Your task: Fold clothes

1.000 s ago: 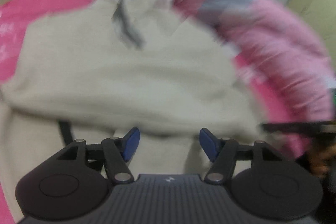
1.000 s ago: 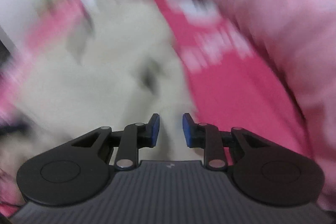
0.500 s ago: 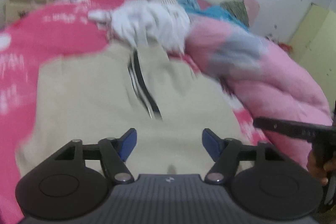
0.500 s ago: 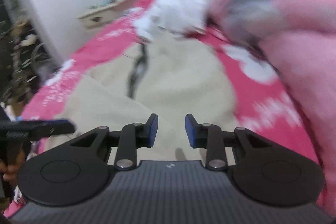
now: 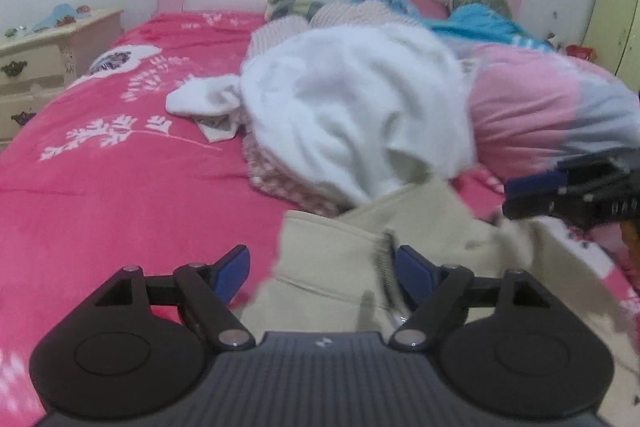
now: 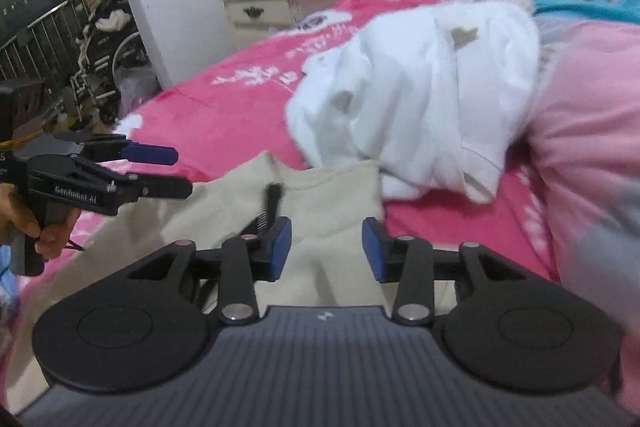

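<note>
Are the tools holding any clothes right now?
No. The left tool and right tool are both open above the beige garment, gripping nothing.

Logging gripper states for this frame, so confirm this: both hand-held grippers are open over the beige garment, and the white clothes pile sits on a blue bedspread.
One thing is wrong: the bedspread is pink, not blue, as the left wrist view shows. The rest holds: the left hand-held gripper and right hand-held gripper are open over the beige garment, and the white pile sits on the bedspread.
</note>
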Tool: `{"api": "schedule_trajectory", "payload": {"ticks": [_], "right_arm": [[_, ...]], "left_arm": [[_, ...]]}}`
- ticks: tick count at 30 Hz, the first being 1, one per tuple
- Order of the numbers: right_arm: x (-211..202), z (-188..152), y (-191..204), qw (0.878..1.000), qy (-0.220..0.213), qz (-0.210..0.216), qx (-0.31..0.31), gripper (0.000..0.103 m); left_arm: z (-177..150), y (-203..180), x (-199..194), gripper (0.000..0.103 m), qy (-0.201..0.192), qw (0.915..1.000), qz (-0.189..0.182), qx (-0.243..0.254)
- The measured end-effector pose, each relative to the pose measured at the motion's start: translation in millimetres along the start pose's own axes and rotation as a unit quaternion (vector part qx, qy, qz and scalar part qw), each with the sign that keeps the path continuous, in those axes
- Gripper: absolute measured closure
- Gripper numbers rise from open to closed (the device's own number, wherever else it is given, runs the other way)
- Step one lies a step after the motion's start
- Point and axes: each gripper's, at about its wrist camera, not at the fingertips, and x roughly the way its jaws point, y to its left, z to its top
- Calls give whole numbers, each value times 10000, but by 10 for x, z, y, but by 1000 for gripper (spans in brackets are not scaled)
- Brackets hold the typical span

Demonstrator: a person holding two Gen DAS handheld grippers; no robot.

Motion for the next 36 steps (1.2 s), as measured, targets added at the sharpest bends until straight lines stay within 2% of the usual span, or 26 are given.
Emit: {"api": "schedule_trajectory", "payload": {"ticks": [2, 6, 13, 15, 17, 20, 23, 29, 36], "right_arm": [[203, 99, -127, 9997, 127, 213, 61, 63], [516, 205, -295, 9971, 494, 587, 12, 63], [747, 264, -417, 9887, 1011, 1108, 55, 66], [777, 263, -397, 9880, 1066, 1115, 40, 72], [797, 265, -375, 9880, 1122, 1058, 3, 84], [758, 262, -322, 9884, 1095, 1048, -61, 92], [708, 266, -270, 9897, 1026, 989, -121, 95], [541, 289, -185, 9931, 769, 872, -129, 98], [173, 254, -52, 9957, 378, 851, 1, 99]], "left_arm": [[29, 145, 167, 22, 141, 9997, -199, -91], [63, 342, 460, 24, 505, 9941, -900, -323], [65, 463, 740, 27, 762, 9848, -1422, -640], [42, 469, 771, 30, 720, 9837, -1472, -739], [29, 479, 784, 38, 673, 9821, -1526, -873], [24, 492, 756, 44, 607, 9788, -1575, -1163], [31, 470, 684, 51, 550, 9779, -1579, -1258], [37, 372, 460, 82, 342, 9802, -1422, -1336], [61, 119, -21, 89, -56, 9842, -1283, -1218]]}}
